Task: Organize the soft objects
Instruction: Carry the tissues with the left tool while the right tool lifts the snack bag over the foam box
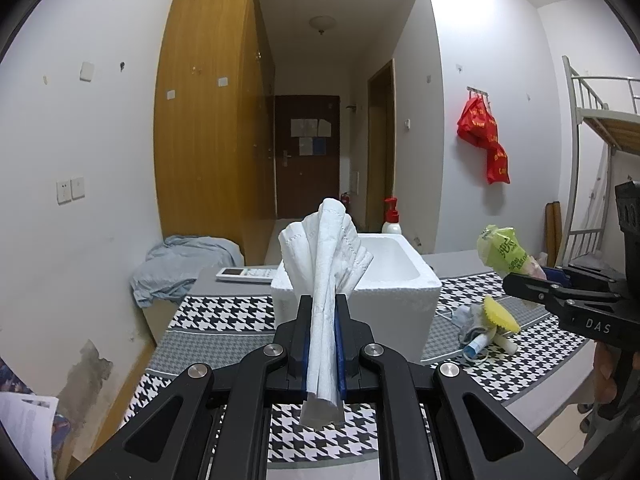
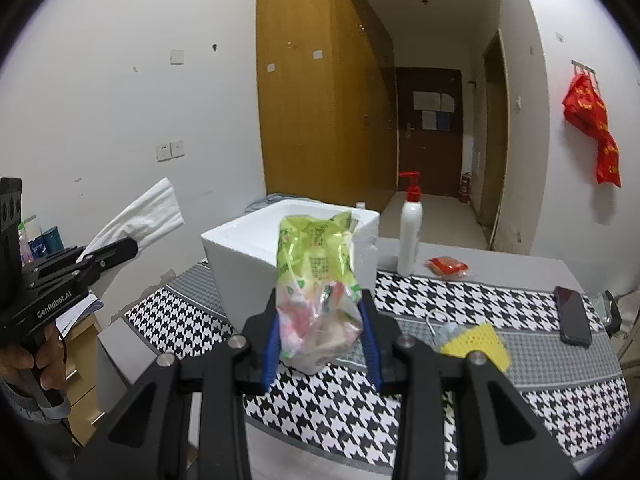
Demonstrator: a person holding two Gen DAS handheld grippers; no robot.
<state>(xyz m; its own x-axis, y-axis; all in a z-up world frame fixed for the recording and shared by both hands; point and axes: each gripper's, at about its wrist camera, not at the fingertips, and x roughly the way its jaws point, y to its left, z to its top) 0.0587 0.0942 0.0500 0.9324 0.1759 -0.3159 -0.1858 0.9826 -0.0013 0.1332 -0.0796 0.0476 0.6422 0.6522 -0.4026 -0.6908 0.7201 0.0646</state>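
Both tongs loaded, foam box just ahead.

My left tongs pinch a folded white tissue; my right tongs clamp a crinkly green snack bag, both held above the houndstooth surface near the open white foam box. The slick bag could slide out of its partial grip, and the tissue may tear or snag. A lotion bottle, phone and yellow mesh sit nearby; wardrobe and door behind.

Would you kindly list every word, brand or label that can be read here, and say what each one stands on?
"GenRobot.AI": on the side of the left gripper, seen from the right wrist.
"DAS": on the body of the right gripper, seen from the left wrist.
Green plastic bag: print too blurred to read.
Red bags on the wall: yellow characters unreadable.
Door notices: too small.
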